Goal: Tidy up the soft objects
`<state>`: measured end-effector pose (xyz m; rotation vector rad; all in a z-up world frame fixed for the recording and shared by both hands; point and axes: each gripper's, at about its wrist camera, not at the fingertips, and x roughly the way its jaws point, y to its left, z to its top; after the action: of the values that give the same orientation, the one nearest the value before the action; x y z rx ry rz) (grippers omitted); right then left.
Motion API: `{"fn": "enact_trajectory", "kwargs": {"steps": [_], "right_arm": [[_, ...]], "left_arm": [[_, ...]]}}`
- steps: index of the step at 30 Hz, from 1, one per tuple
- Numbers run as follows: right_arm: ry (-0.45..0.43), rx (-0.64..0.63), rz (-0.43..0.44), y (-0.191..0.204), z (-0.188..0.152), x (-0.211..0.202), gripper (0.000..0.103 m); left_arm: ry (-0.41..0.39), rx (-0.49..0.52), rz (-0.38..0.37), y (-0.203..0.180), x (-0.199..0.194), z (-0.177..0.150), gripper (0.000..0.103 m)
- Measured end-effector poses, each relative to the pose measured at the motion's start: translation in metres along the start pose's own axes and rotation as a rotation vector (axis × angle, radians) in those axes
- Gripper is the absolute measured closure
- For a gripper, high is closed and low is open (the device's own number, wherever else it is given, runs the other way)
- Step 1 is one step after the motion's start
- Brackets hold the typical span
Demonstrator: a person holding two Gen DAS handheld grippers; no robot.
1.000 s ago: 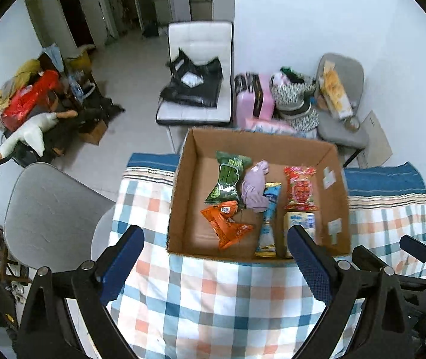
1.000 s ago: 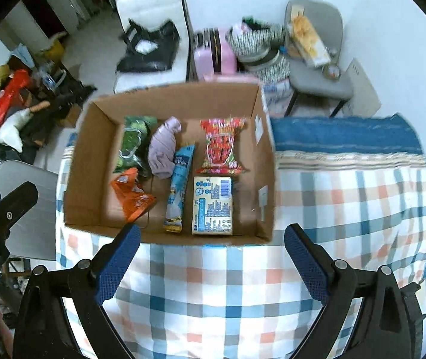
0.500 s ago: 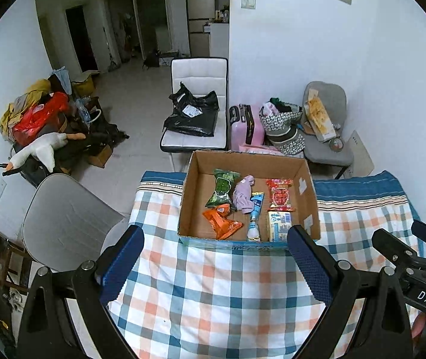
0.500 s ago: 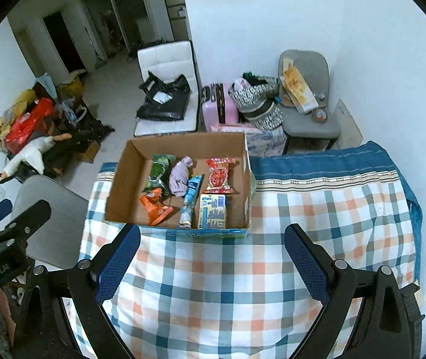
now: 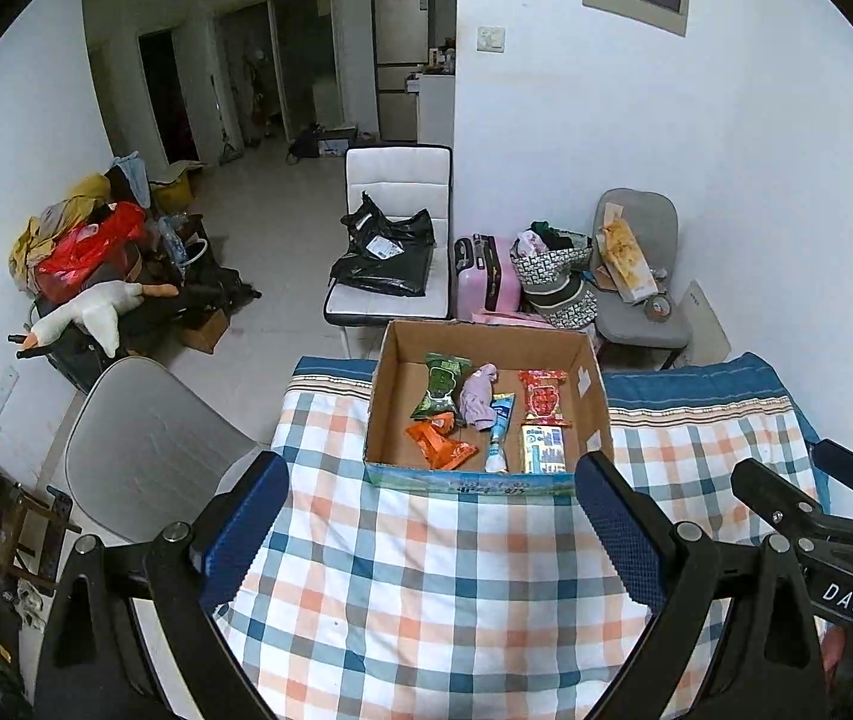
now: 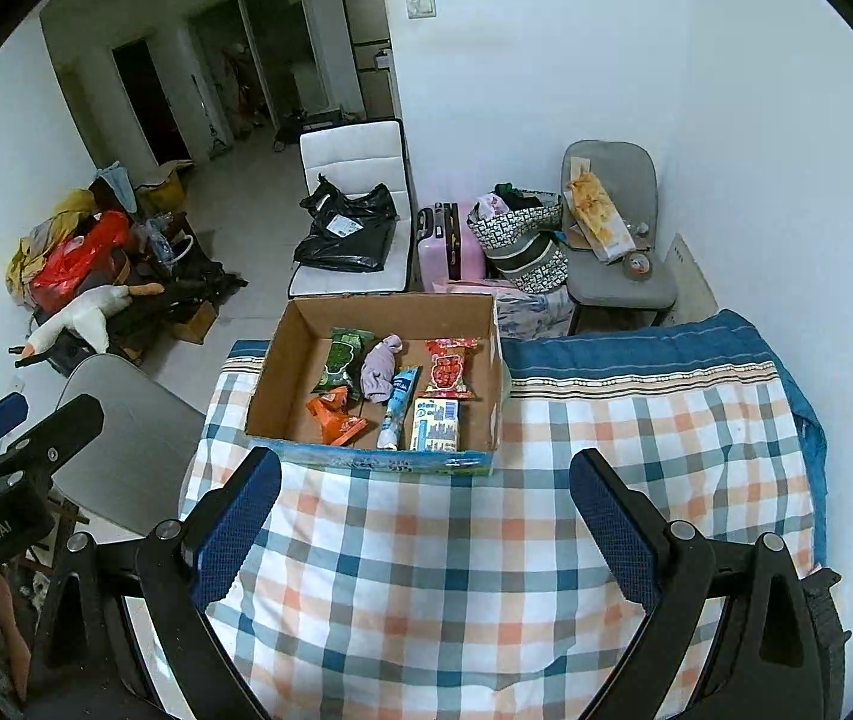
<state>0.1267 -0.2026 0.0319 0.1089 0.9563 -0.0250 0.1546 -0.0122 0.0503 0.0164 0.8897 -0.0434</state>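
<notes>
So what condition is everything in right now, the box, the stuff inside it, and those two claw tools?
Cardboard box: open-topped, upright on the checked cloth.
Green packet: lying flat in the box.
Purple cloth: crumpled, in the box.
Orange packet: in the box, creased.
Blue tube: lying flat.
Red packet: lying flat.
Blue-and-white carton: lying flat.
Left gripper: open, holding nothing.
Right gripper: open, holding nothing.

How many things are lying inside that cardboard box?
6 in the cardboard box: green packet, purple cloth, red packet, orange packet, blue tube, small carton. Nothing looks hidden underneath.
</notes>
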Motion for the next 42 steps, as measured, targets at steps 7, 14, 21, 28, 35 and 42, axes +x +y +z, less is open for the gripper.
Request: {"fn": "enact_trajectory", "kwargs": {"steps": [7, 14, 21, 28, 35, 42], "right_arm": [[-0.019, -0.002, -0.009, -0.001, -0.006, -0.028, 0.004], [-0.050, 0.007, -0.022, -0.007, -0.008, -0.047, 0.004], [-0.051, 0.001, -0.023, -0.007, -0.007, -0.051, 0.004], [-0.052, 0.001, -0.026, -0.007, -0.007, -0.052, 0.004], [-0.056, -0.001, -0.021, -0.007, -0.006, -0.051, 0.004], [-0.062, -0.006, -0.015, -0.010, -0.004, -0.054, 0.004]], "left_arm": [[-0.012, 0.002, -0.005, -0.001, -0.014, -0.003, 0.005], [-0.019, 0.006, -0.009, -0.005, -0.020, -0.005, 0.005], [-0.014, 0.004, -0.009, -0.007, -0.022, -0.007, 0.005], [-0.003, -0.008, -0.007, -0.006, -0.023, -0.008, 0.005], [-0.002, -0.013, -0.006, -0.005, -0.025, -0.010, 0.005], [-0.011, -0.019, -0.003, -0.004, -0.027, -0.010, 0.005]]}}
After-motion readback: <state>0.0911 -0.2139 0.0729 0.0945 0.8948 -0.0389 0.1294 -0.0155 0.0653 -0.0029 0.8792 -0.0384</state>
